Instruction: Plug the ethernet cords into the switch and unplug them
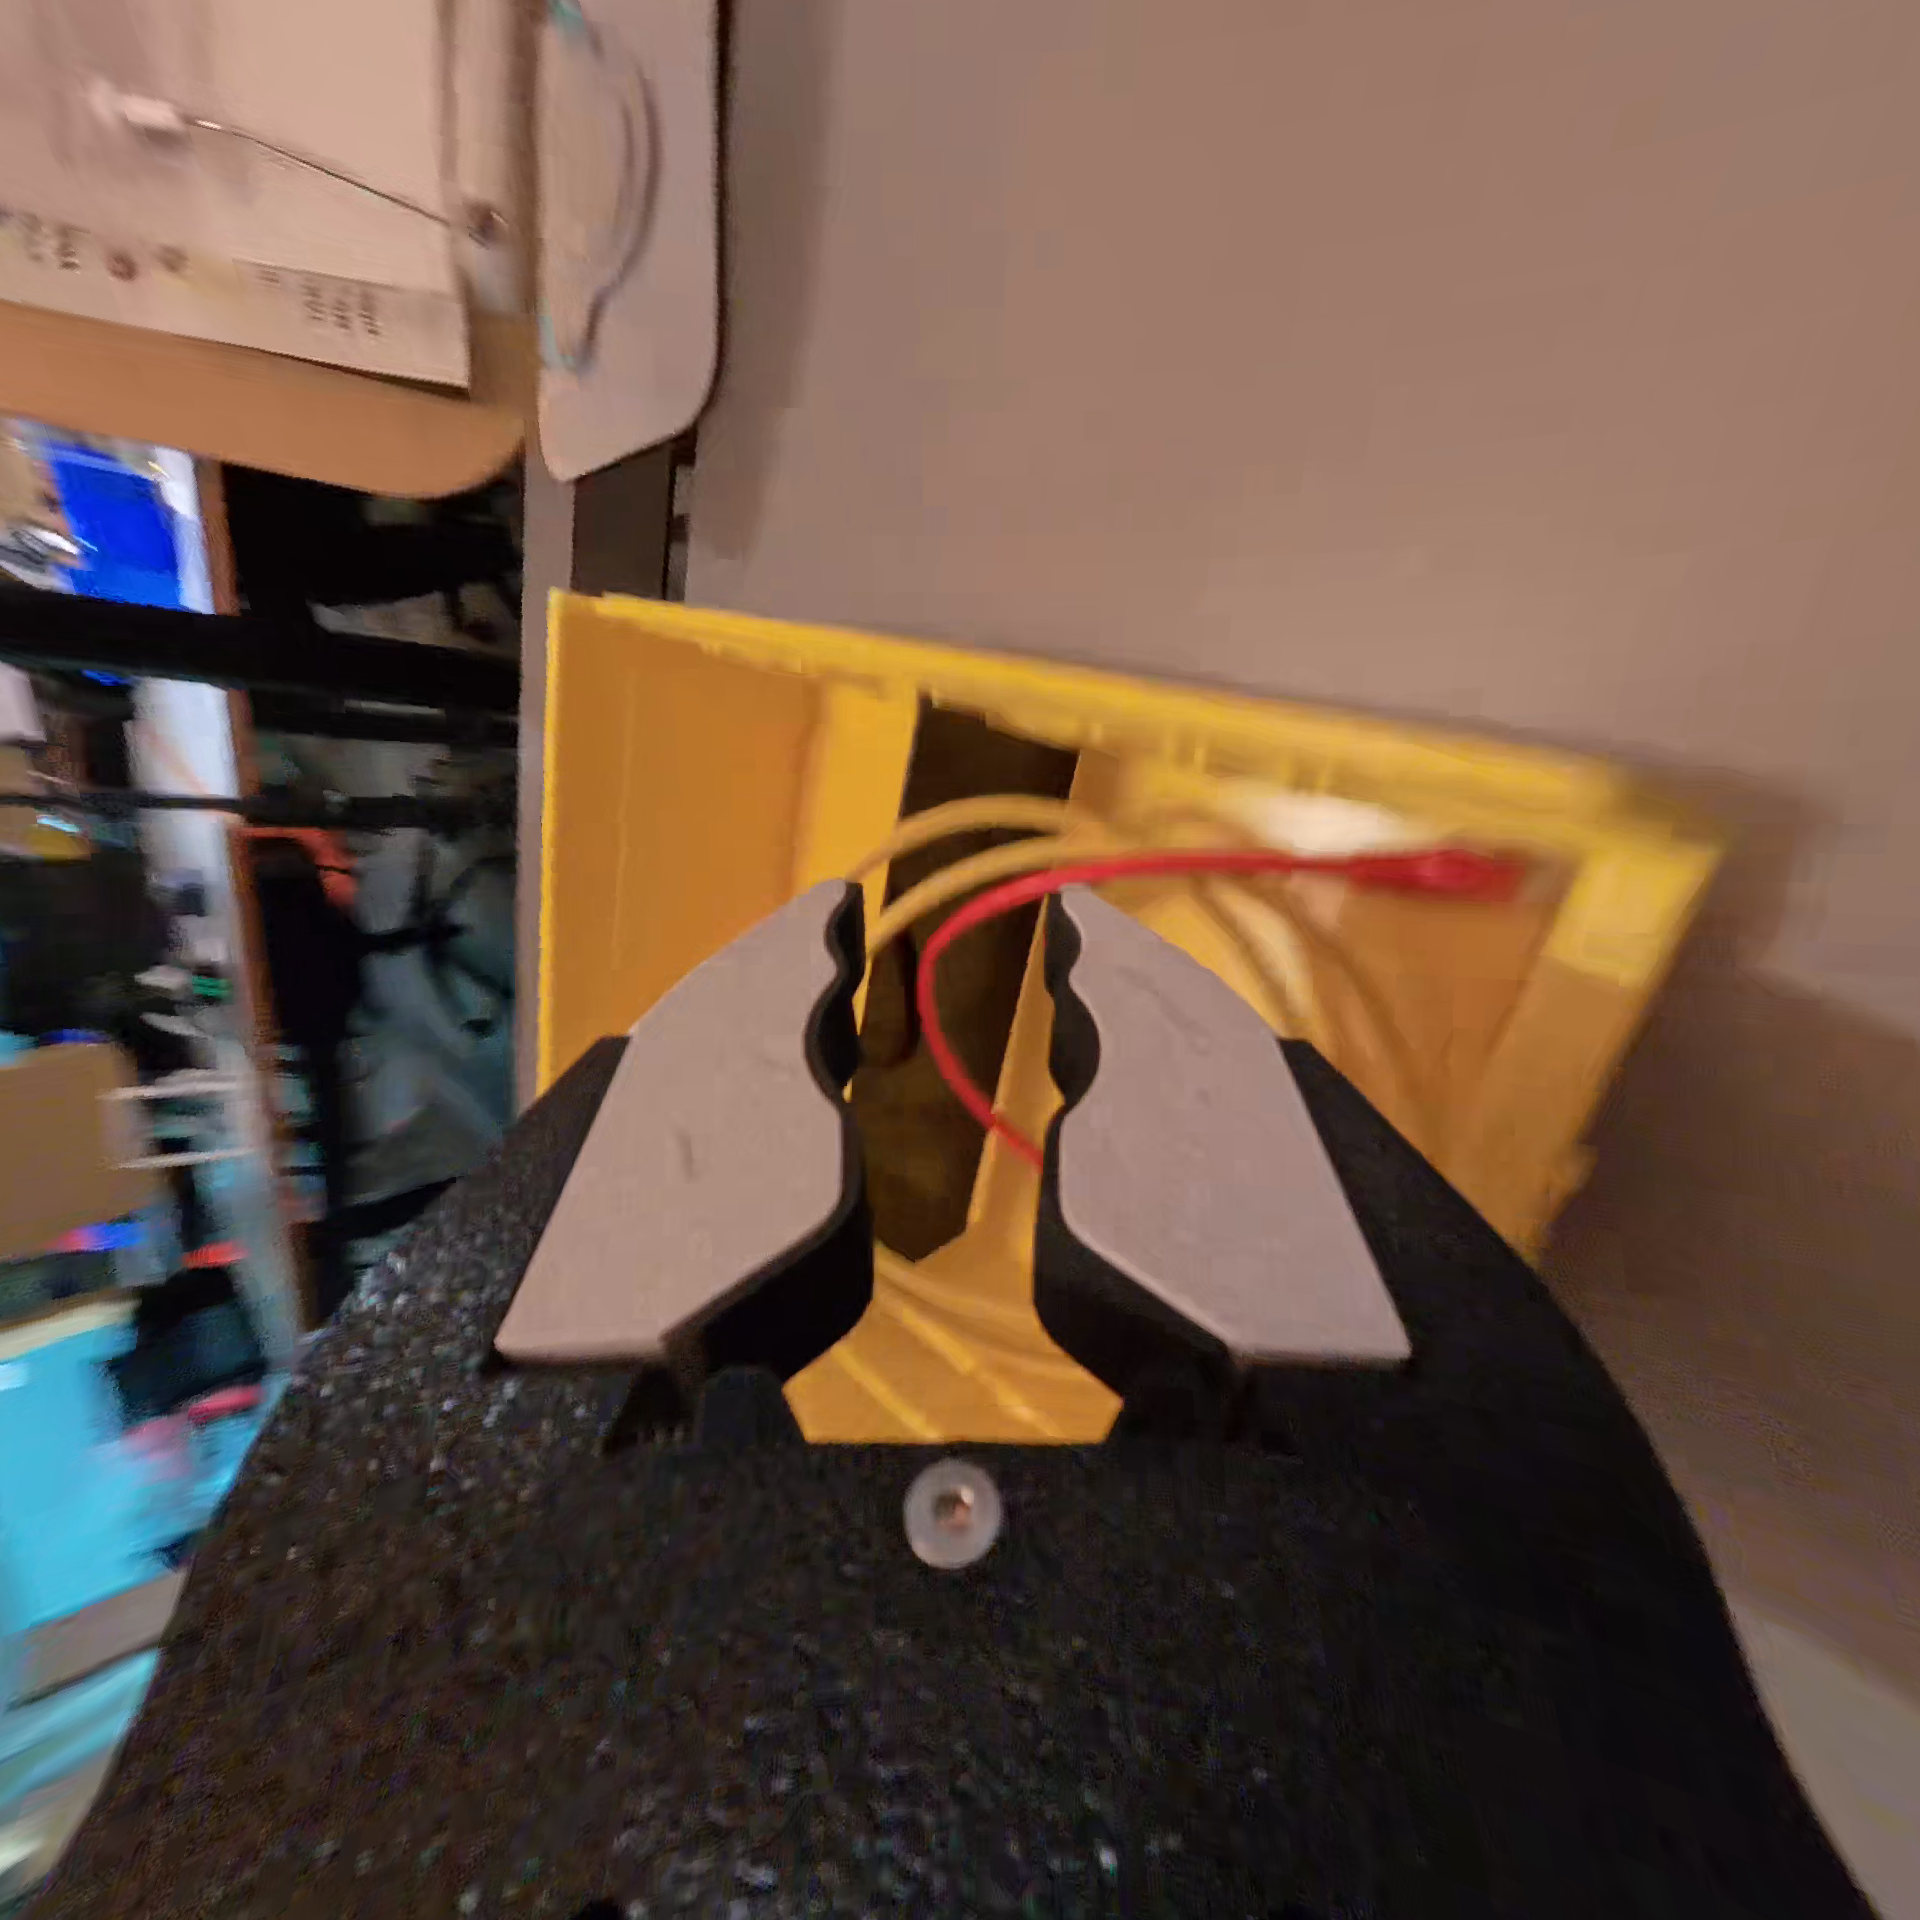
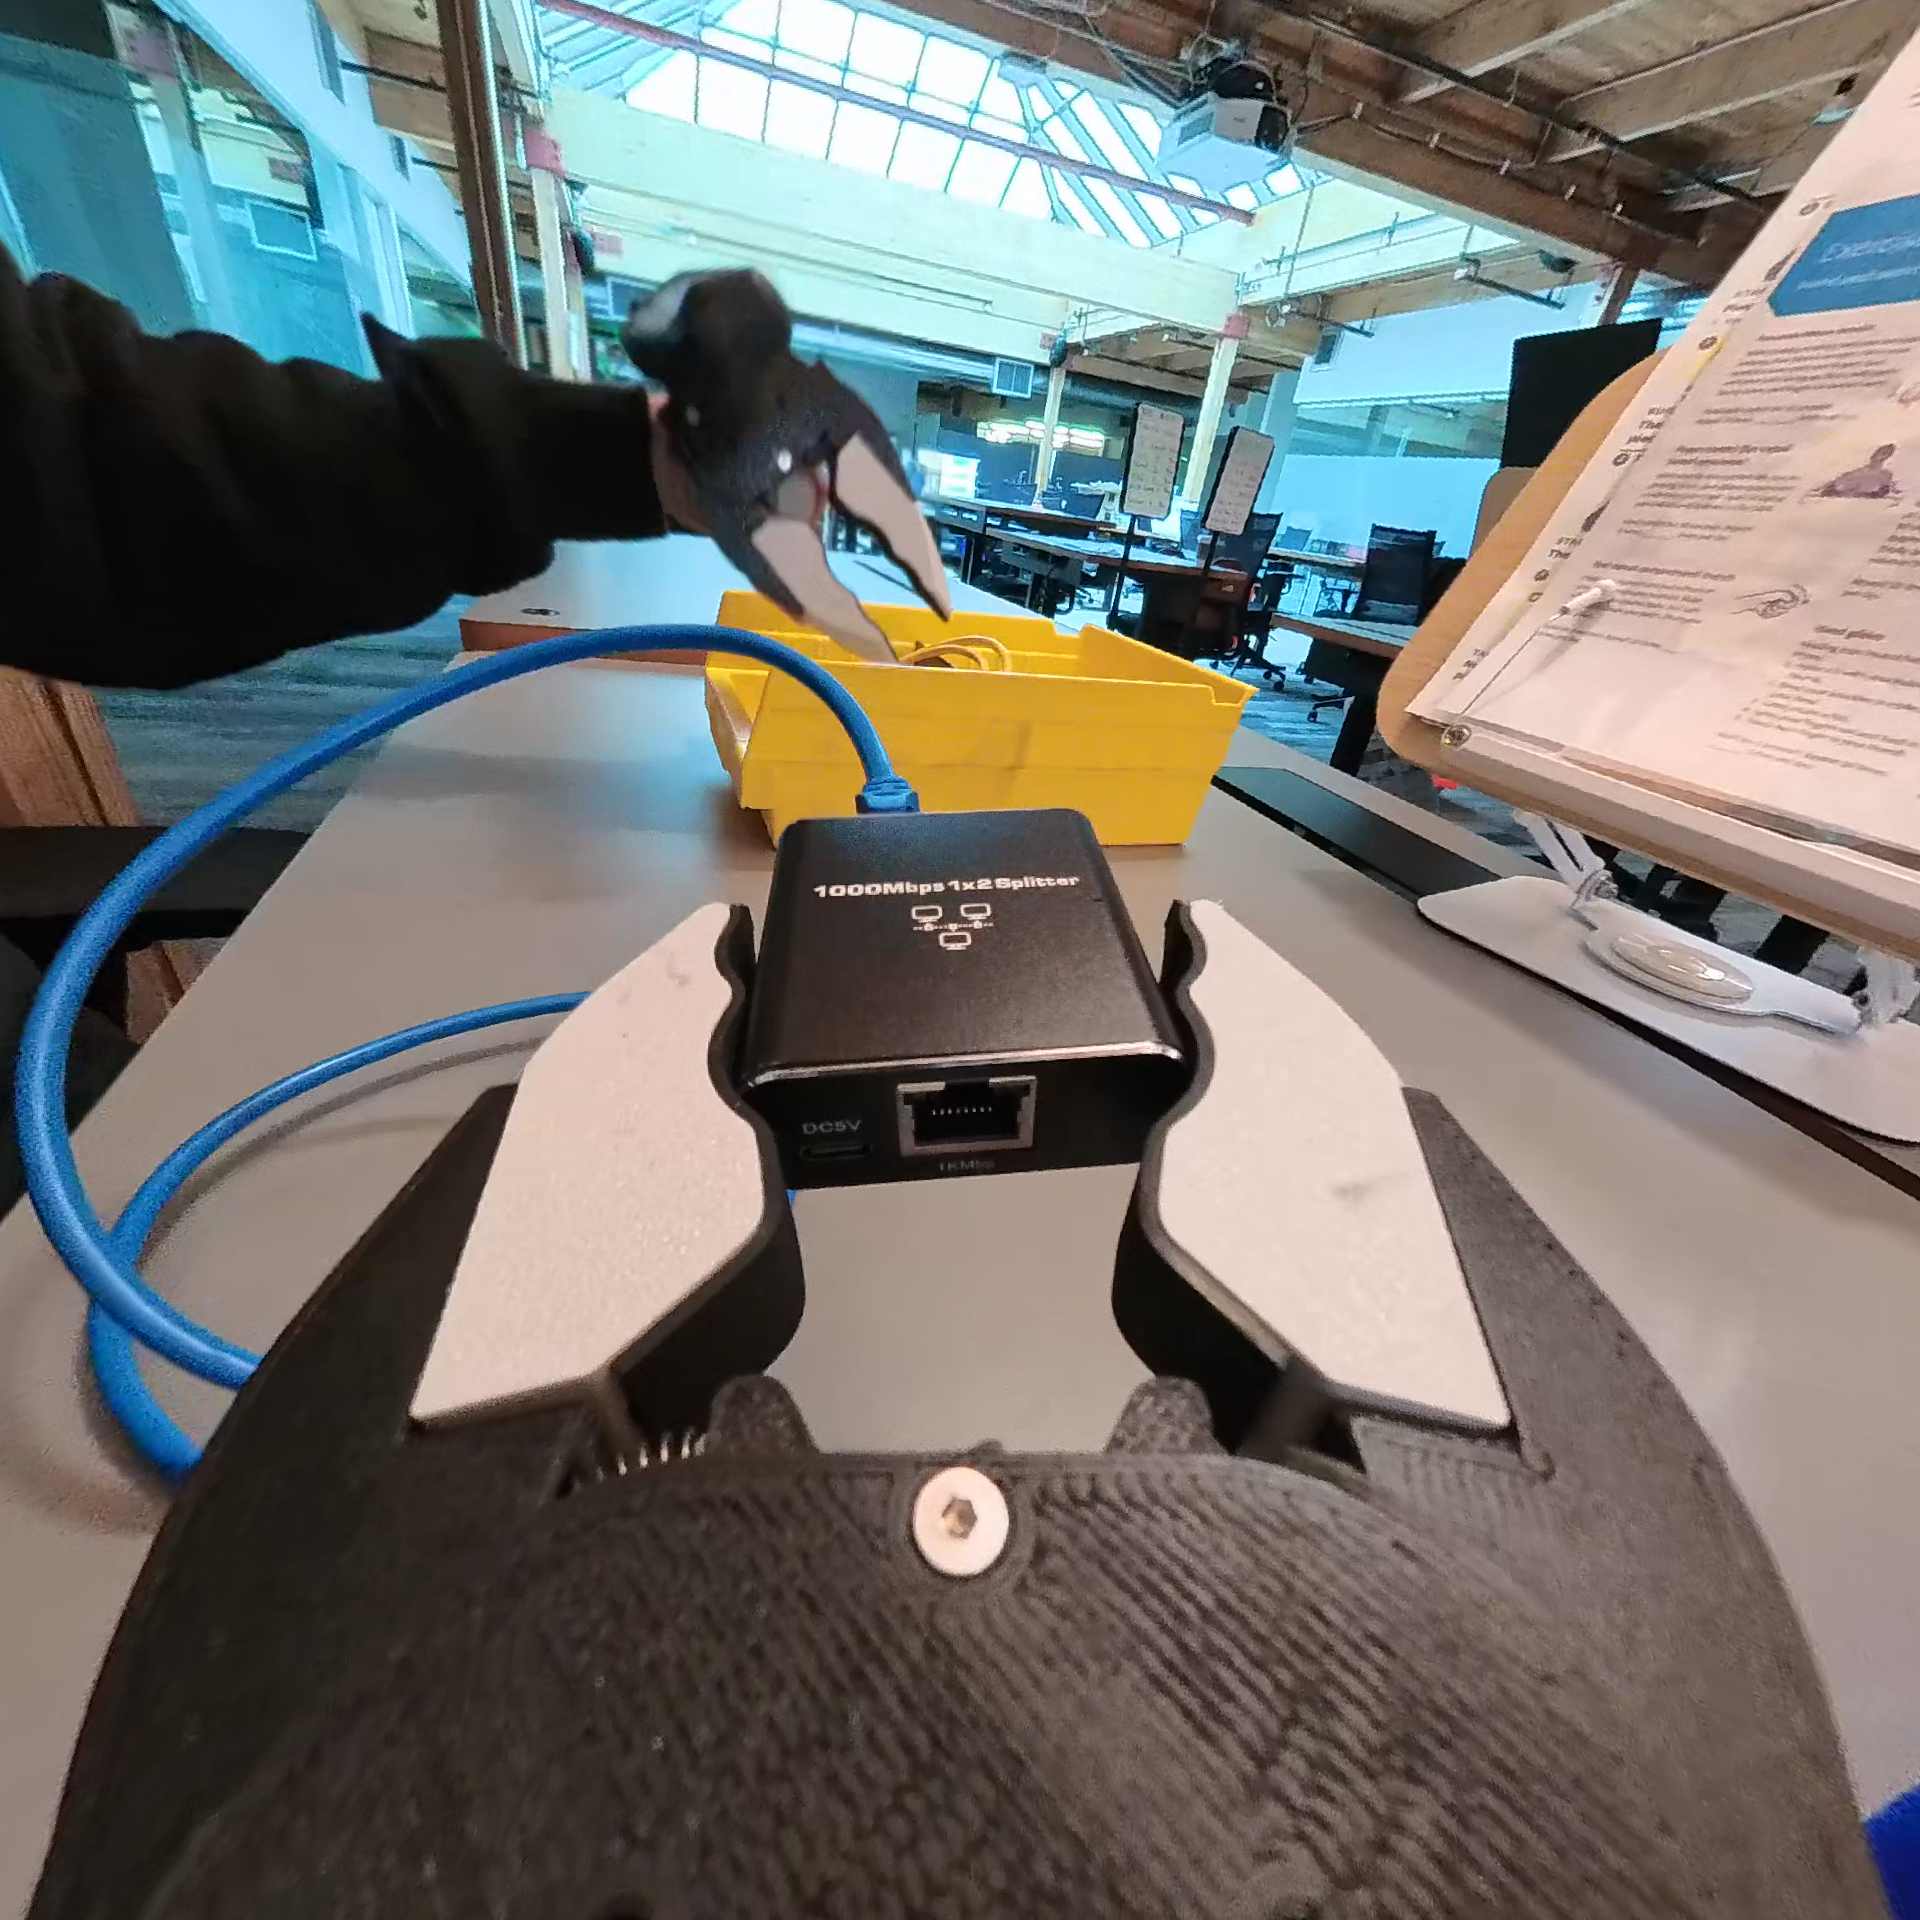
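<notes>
My right gripper [image 2: 956, 935] is shut on the black switch [image 2: 935, 956], which rests on the grey table [image 2: 499, 894]; its near port faces me, empty. A blue ethernet cord [image 2: 312, 748] is plugged into the switch's far side and loops off to the left. My left gripper [image 1: 954, 914] is open and empty, tips just inside a yellow bin [image 1: 686, 831] that holds yellow cords [image 1: 966, 821] and a thin red wire [image 1: 940, 997] that runs between the jaws. In the right wrist view the left gripper [image 2: 912, 632] hangs over the same bin [image 2: 987, 727], behind the switch.
A tilted document stand with printed pages [image 2: 1714, 520] stands on a white base [image 2: 1538, 925] at the right of the table. A person's black sleeve [image 2: 312, 499] reaches in from the left. The table edge runs close behind the bin. Office desks and chairs stand far behind.
</notes>
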